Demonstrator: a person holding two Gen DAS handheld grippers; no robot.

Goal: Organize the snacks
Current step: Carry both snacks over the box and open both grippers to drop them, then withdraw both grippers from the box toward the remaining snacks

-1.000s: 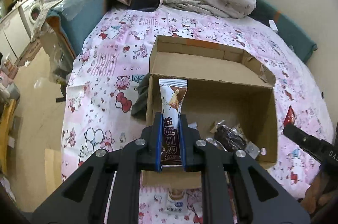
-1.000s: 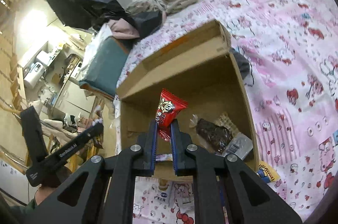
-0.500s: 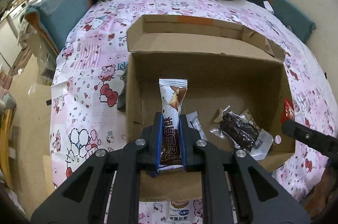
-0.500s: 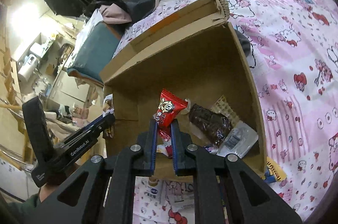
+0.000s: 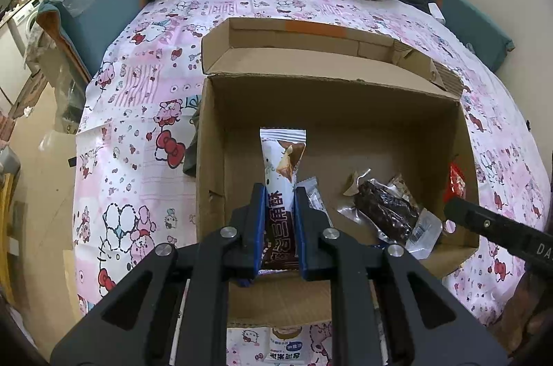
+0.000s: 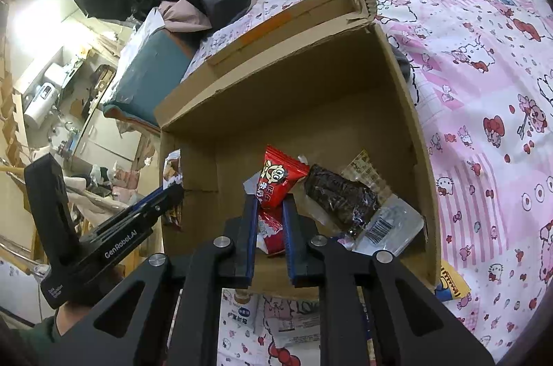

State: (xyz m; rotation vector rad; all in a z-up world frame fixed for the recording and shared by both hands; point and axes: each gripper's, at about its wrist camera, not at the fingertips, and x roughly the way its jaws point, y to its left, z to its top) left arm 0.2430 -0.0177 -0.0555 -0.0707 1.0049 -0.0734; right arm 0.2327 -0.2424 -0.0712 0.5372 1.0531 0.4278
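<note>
Left gripper (image 5: 280,193) squeezes long white-brown snack bar (image 5: 281,165), above box (image 5: 207,158) near its left wall. Right gripper (image 6: 270,203) pinches red candy packet (image 6: 276,179) over box middle. Both held high, likely ready to drop in beside dark snack (image 6: 338,196).

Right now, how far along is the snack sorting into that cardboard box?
Partway. Done: a dark vacuum-packed snack and a small silver packet already lie in the cardboard box. In hand: the left gripper clamps a white-and-brown bar, the right gripper a red packet, both over the box. Left: a white packet and a yellow packet on the bedspread.
</note>
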